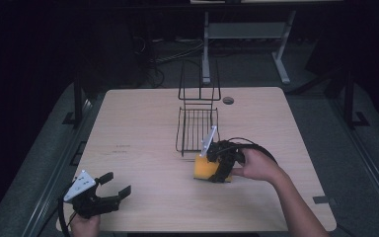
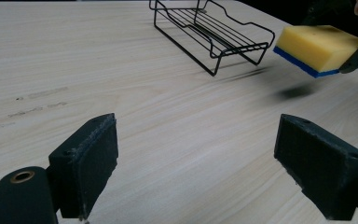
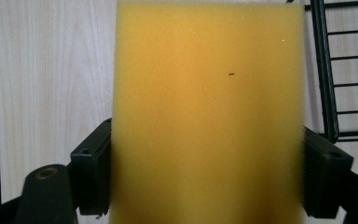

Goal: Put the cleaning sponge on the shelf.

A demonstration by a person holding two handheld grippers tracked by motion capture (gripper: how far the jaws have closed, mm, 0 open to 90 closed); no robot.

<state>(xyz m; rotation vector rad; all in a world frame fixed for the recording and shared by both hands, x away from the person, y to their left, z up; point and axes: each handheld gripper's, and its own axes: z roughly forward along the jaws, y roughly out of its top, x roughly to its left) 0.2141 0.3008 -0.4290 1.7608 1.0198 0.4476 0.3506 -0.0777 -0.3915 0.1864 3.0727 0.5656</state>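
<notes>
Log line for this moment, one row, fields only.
right gripper: shut on sponge, lifted off table | left gripper: open, idle near front-left edge | wire rack: empty, mid-table

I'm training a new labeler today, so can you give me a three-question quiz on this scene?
1. True or false: the sponge lies flat on the table.
2. Which gripper is open with nothing between its jaws? A) left B) right C) both
3. Fill in: the black wire ____ stands just beyond the sponge, nearer the table's far edge.

Key:
1. False. The right gripper grips it by its sides, and the left gripper view shows it in the air above its shadow.
2. A. The left gripper is open near the table's front left corner.
3. rack
</notes>
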